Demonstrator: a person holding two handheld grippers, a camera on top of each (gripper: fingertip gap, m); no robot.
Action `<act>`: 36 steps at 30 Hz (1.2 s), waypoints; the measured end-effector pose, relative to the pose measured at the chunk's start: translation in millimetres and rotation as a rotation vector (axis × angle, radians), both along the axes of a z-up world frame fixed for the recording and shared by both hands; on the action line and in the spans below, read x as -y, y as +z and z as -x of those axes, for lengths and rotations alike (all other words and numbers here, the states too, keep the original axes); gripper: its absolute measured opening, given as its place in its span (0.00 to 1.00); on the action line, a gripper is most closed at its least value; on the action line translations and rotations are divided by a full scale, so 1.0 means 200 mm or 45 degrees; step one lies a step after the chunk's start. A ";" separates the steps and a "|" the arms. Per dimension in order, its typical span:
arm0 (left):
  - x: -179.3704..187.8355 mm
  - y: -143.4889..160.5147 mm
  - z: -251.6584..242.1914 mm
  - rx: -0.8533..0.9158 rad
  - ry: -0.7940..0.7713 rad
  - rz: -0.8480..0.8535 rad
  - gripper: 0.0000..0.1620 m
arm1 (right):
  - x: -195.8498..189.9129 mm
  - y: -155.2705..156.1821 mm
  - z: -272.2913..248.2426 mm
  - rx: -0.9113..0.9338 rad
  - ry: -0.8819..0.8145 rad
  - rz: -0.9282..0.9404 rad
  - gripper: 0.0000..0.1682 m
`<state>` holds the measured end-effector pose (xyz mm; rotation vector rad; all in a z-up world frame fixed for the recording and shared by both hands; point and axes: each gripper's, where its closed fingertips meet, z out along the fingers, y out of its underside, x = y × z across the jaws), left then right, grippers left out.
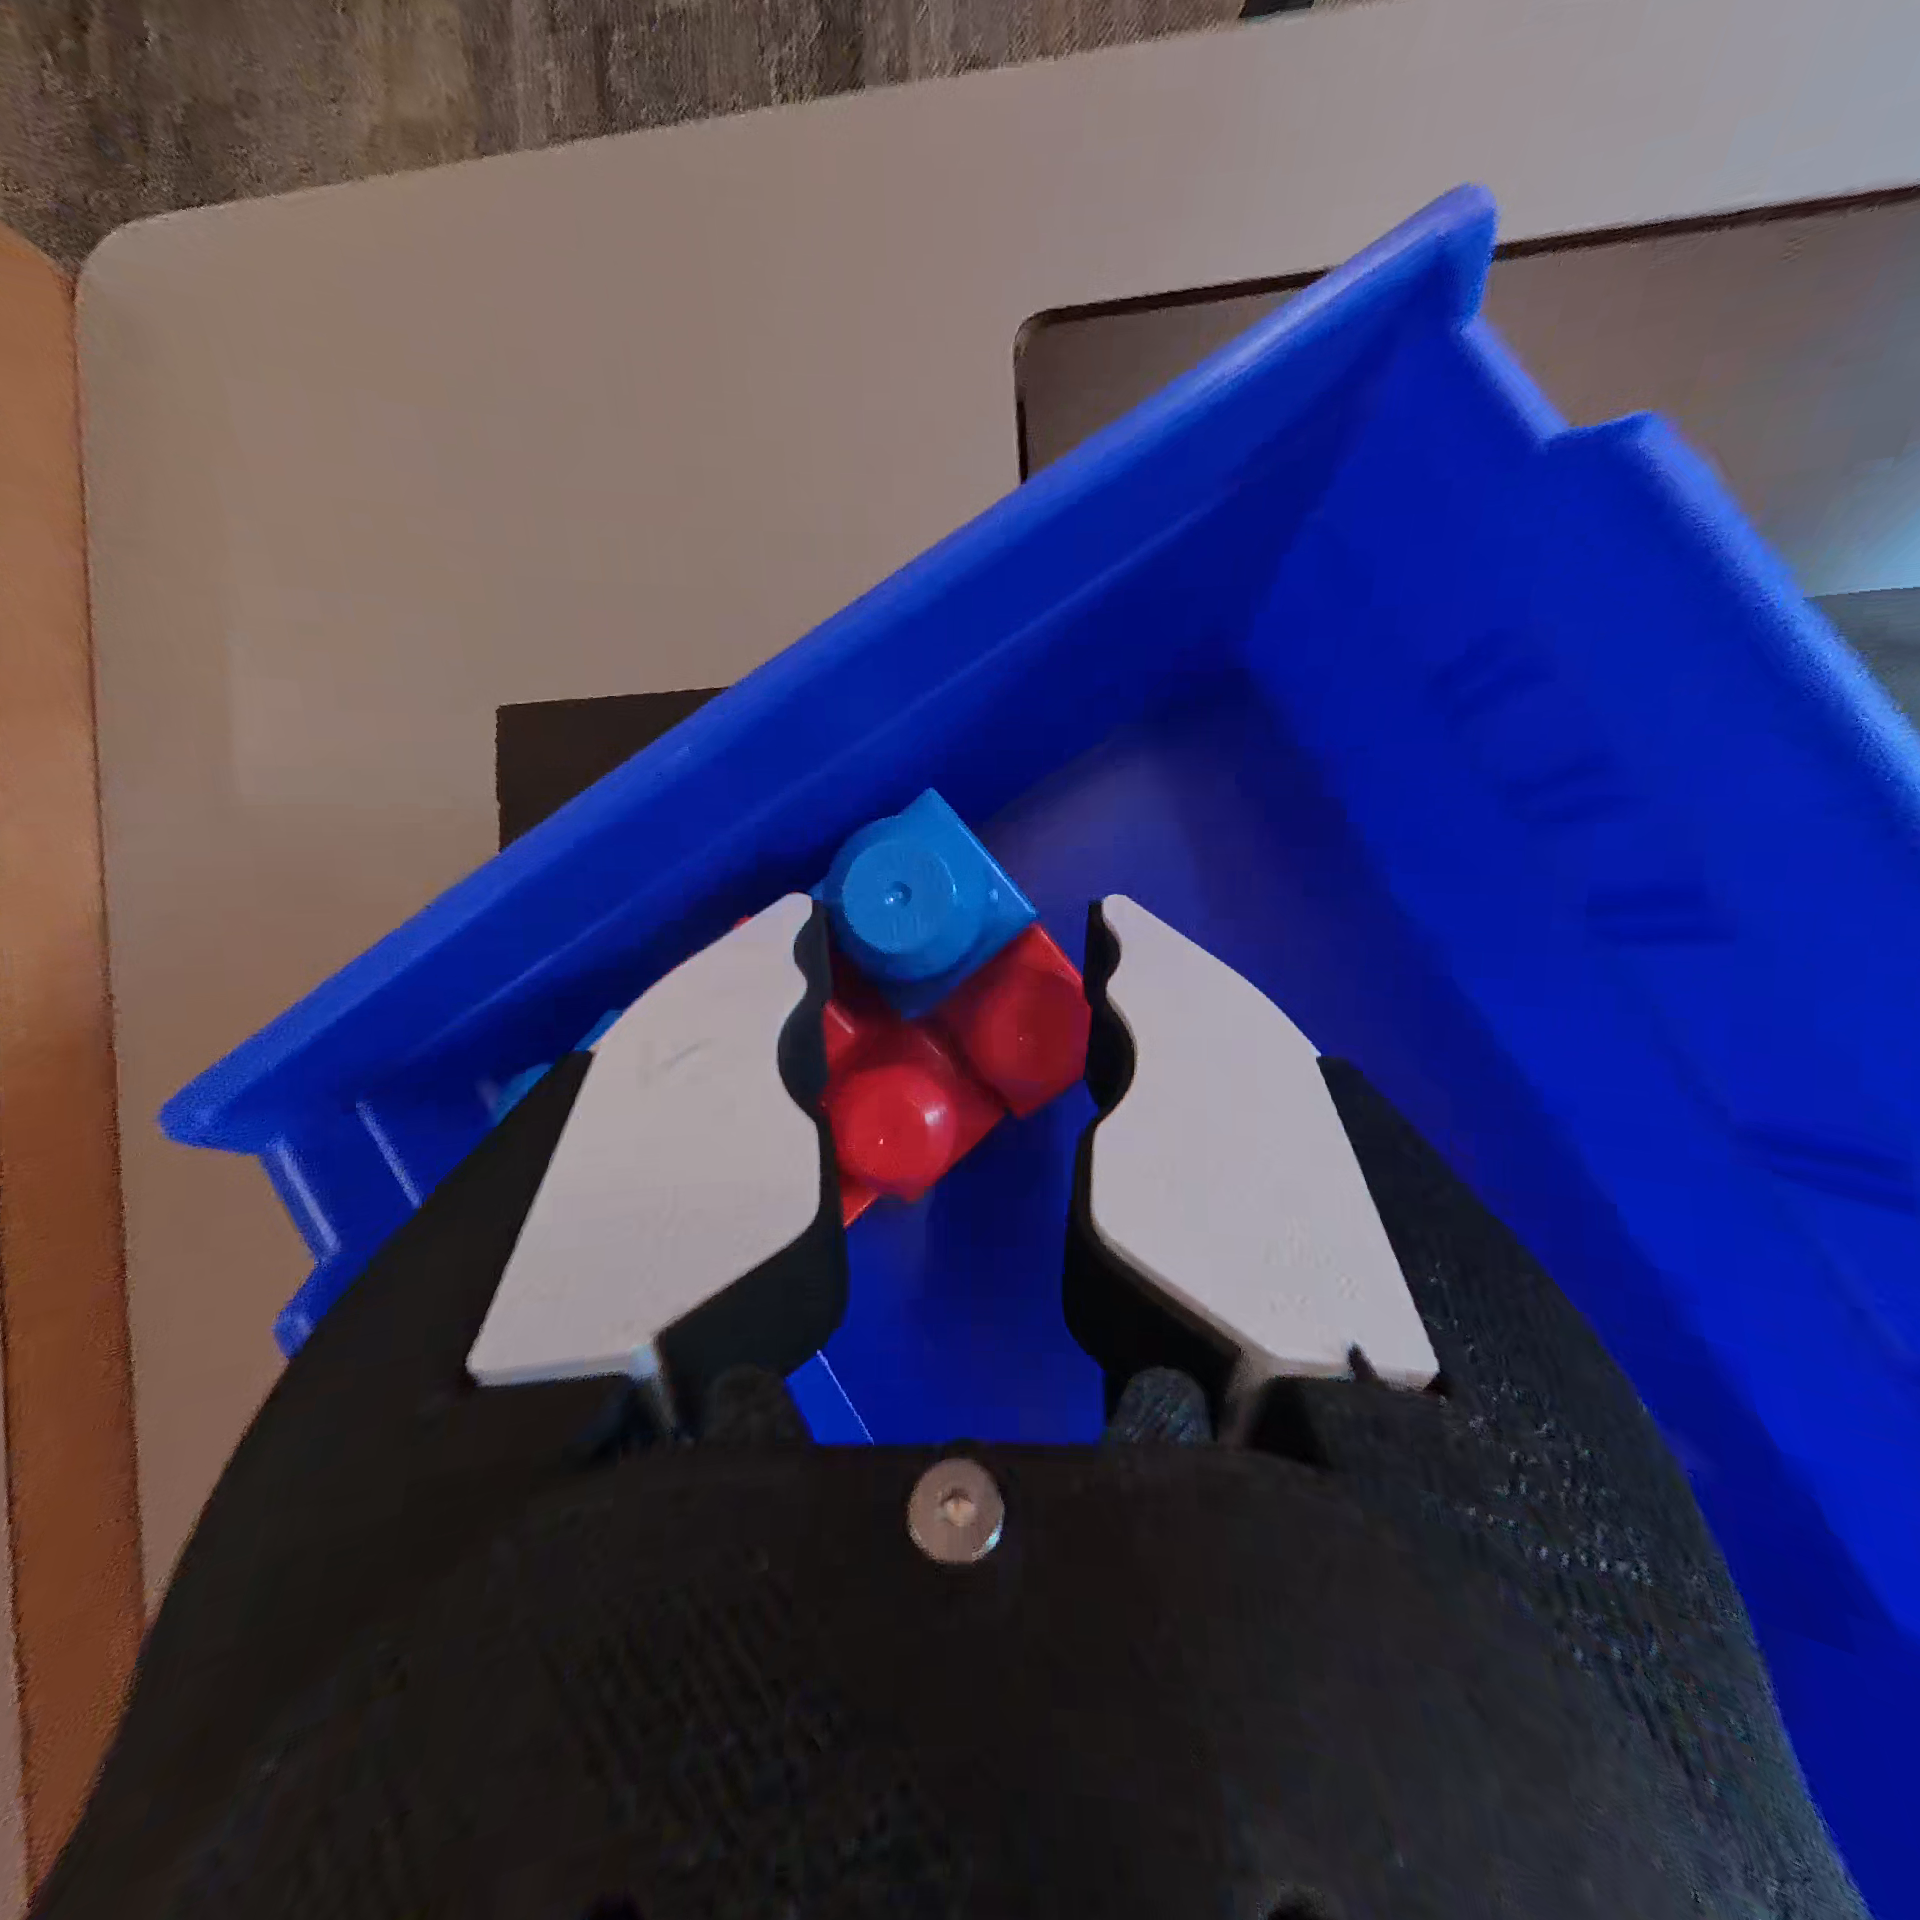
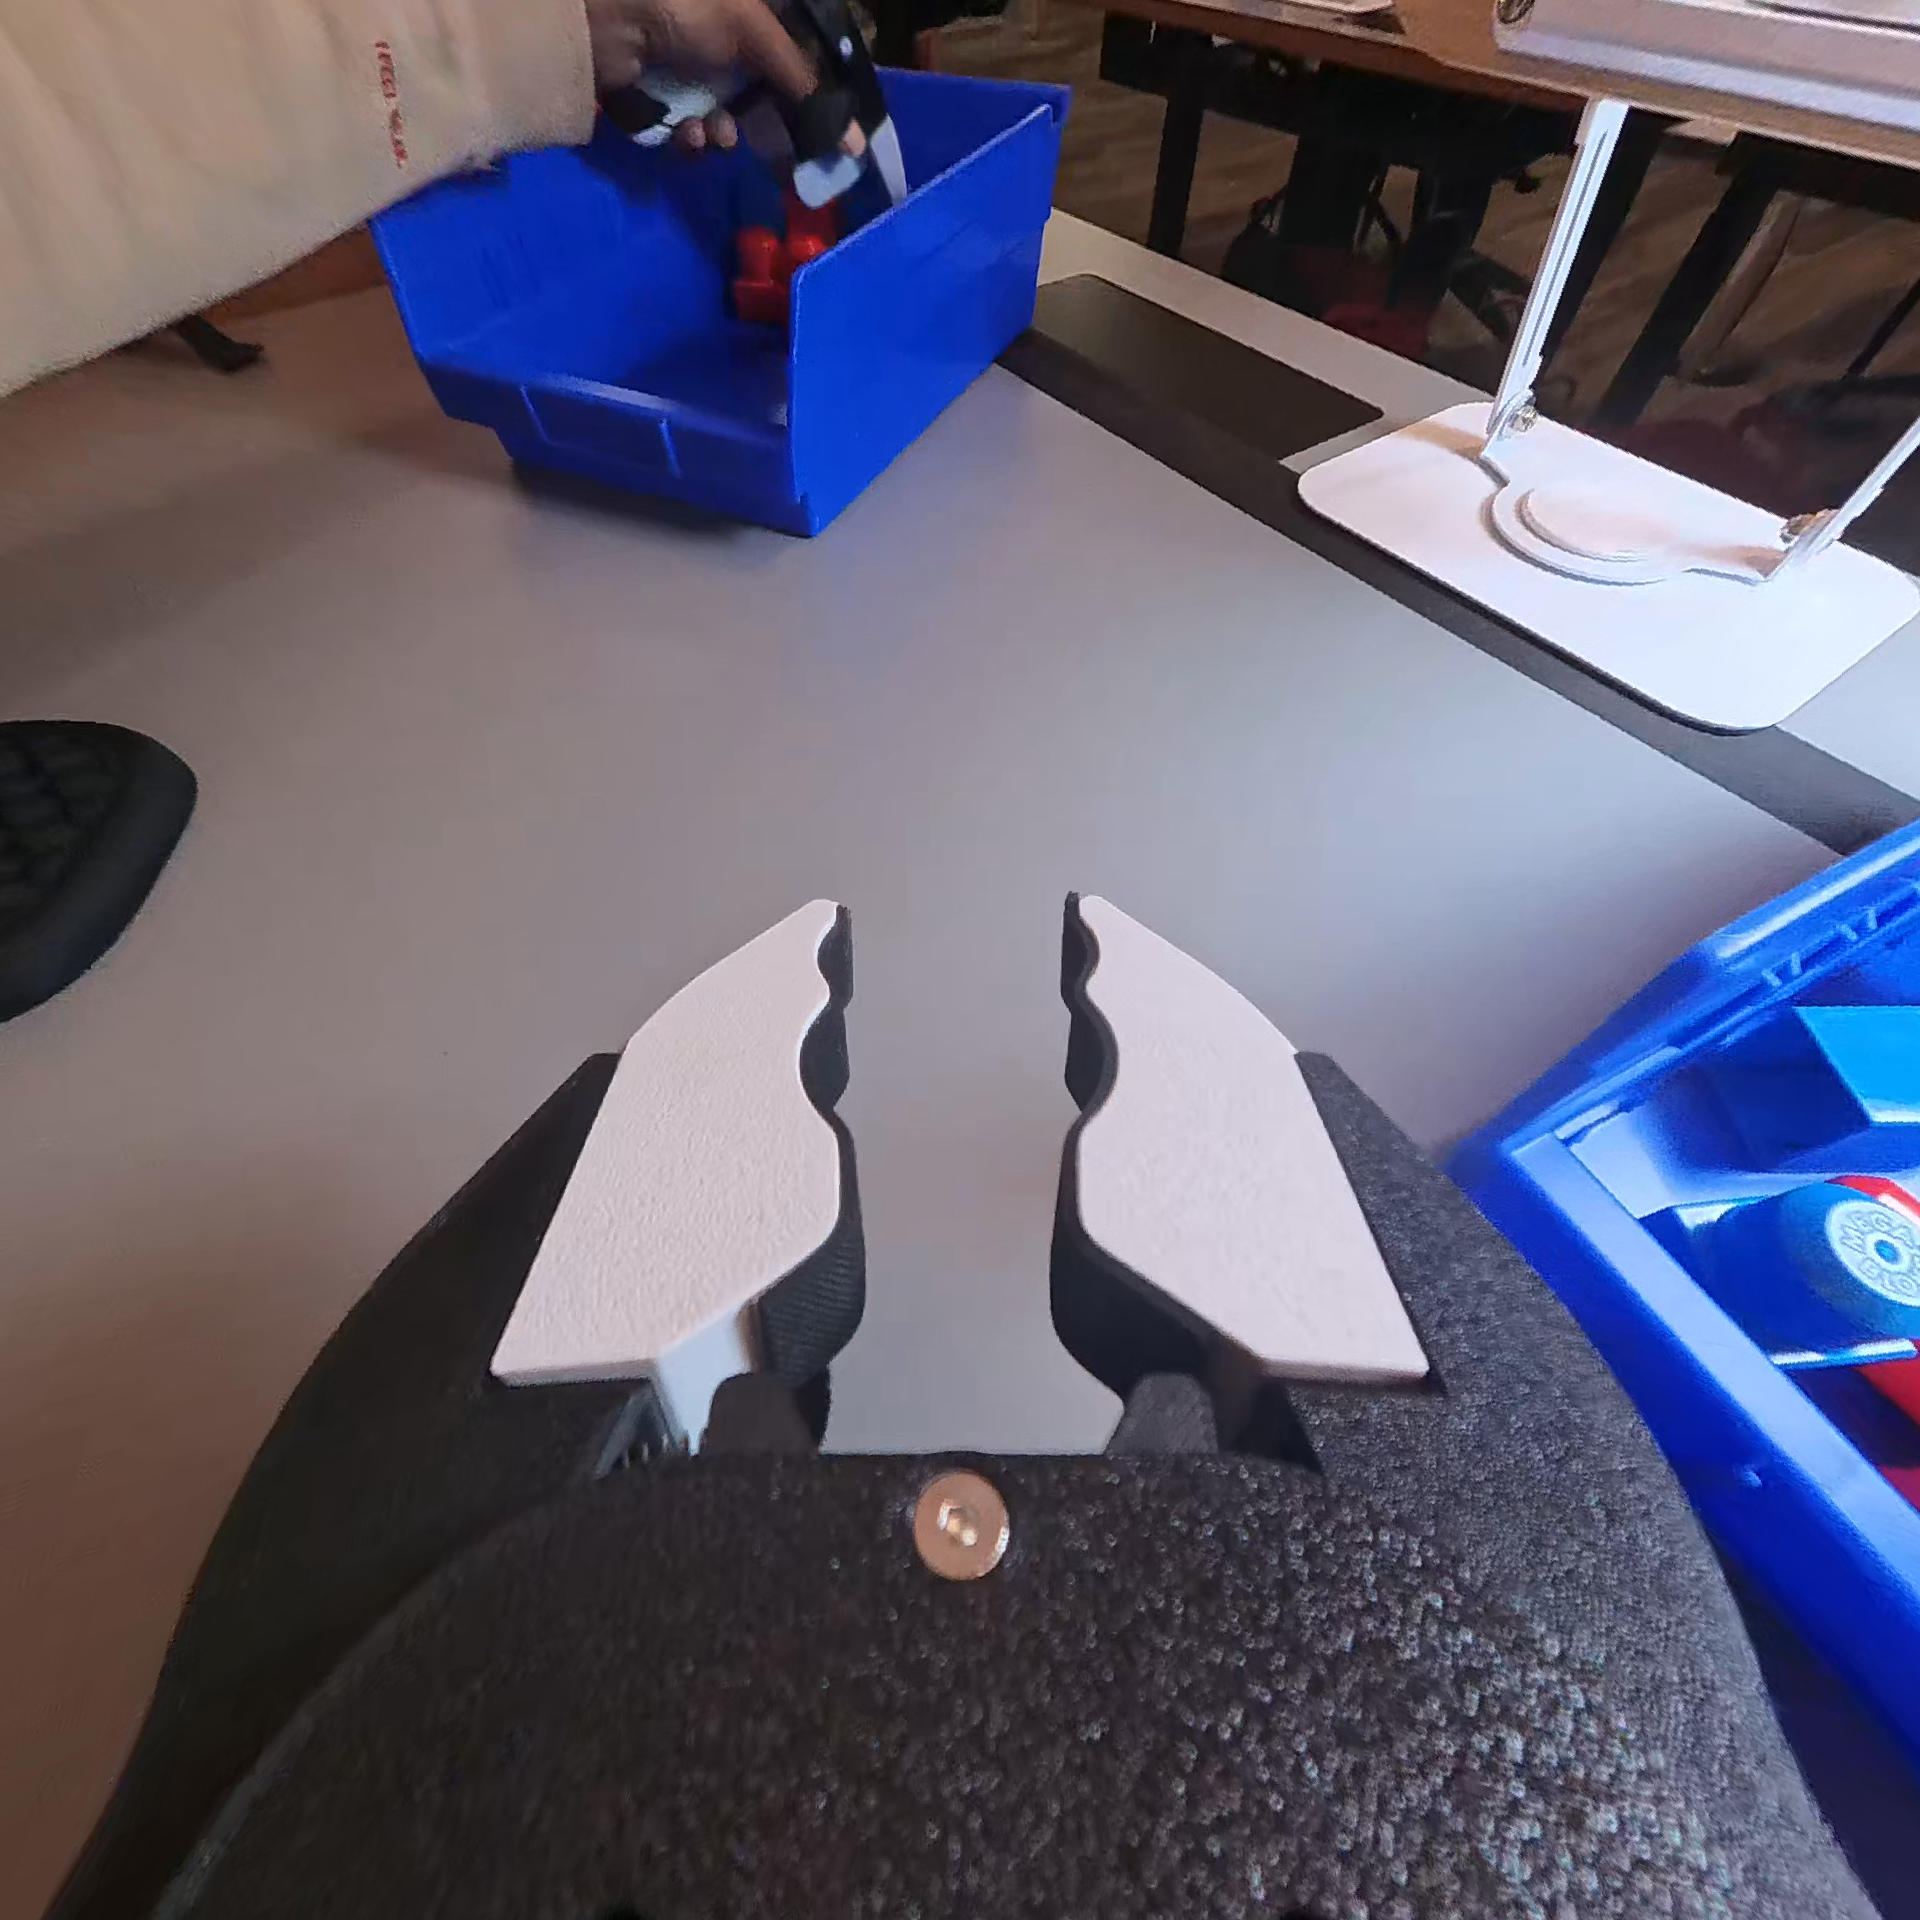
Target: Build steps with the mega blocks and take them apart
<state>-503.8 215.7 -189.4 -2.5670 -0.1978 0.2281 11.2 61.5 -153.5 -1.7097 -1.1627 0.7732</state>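
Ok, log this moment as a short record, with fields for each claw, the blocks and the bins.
left claw: open, inside far blue plastic bin, straddling blocks
blocks: small blue plastic block on red plastic block
right claw: open, empty, above grey table
near blue plastic bin: beside right claw, holds more blocks

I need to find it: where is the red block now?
Left wrist view: the red block lies in the blue bin, between the open left jaws, a blue block on it.

Red block [image 1: 935,1081], blue block [image 1: 920,914], blue bin [image 1: 1558,727]
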 end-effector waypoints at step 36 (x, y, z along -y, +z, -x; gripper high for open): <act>1.37 0.52 -2.25 0.738 -2.138 -0.956 0.24 | 0.61 0.16 0.23 -0.326 0.679 0.178 0.26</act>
